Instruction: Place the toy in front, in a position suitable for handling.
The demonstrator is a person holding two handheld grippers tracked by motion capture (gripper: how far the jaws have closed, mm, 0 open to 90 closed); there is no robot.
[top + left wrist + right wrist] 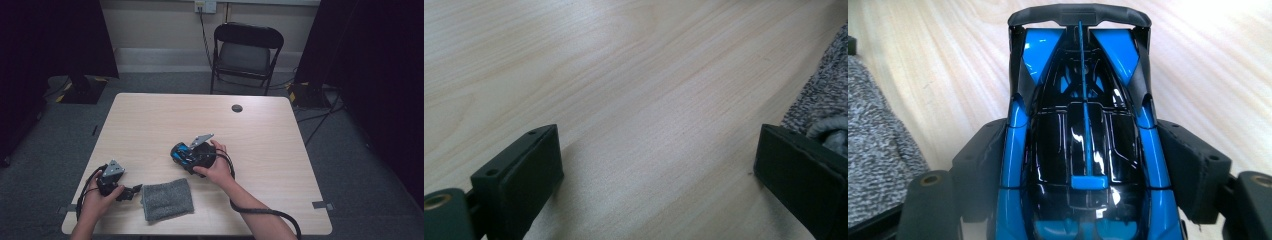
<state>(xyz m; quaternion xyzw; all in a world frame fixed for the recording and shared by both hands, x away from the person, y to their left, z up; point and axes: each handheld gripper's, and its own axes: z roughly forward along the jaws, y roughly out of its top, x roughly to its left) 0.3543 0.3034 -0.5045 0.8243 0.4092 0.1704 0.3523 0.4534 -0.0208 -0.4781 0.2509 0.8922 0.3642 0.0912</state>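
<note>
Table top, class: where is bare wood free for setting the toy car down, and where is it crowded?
Free: the table's far half around the dark round cap, and its right side. Crowded: the near edge, with the grey cloth, left gripper, and right gripper gripping the car.

The high view looked forward and down from above the near edge of the wooden tabletop (150, 125). The left gripper view sat very close to the surface near the front left corner. The right gripper view looked closely along its jaws. All three shared the grey cloth (167, 199).
</note>
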